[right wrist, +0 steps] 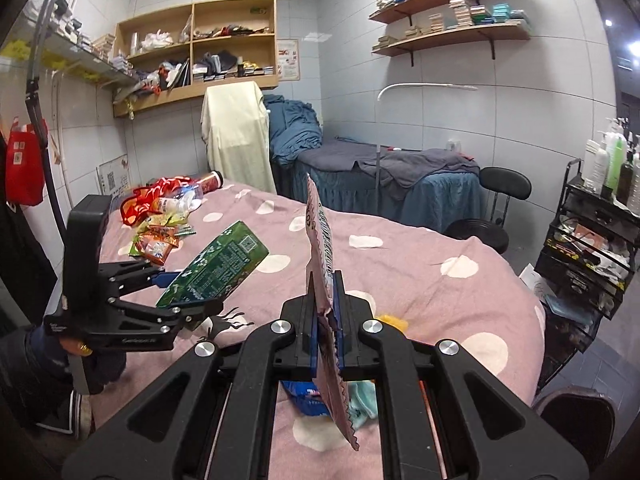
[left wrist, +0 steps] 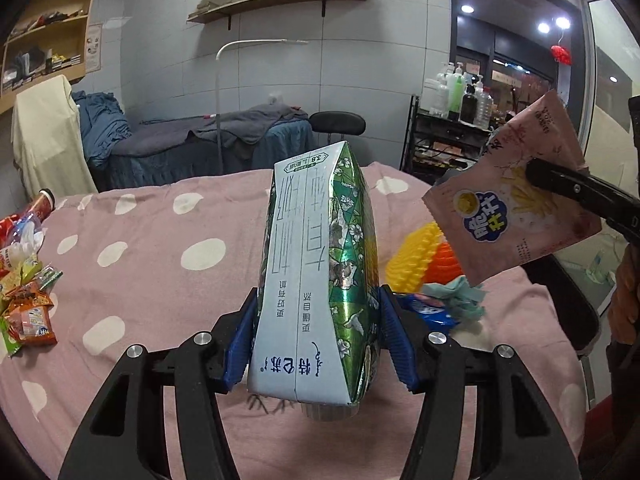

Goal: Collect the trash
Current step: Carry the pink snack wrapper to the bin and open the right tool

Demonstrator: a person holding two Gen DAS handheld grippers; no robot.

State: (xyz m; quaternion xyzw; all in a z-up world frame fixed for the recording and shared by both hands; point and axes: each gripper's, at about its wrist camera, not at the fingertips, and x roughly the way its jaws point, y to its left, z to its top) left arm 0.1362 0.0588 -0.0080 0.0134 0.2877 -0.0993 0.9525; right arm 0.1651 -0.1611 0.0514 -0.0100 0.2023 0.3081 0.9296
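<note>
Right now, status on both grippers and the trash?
Left gripper shut on milk carton, lifted off the bed. Right gripper shut on pink snack packet. Trash pile ahead left; path between looks open.

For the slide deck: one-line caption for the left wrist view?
Left hand-held gripper clamps a green-and-white milk carton above the pink polka-dot bedspread.

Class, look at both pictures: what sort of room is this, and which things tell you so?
Probably a massage or beauty treatment room. A narrow treatment bed stands by the tiled wall, a round stool beside it, and a black cart carries pump bottles. The pink spotted cover seems to lie on a second bed.
</note>
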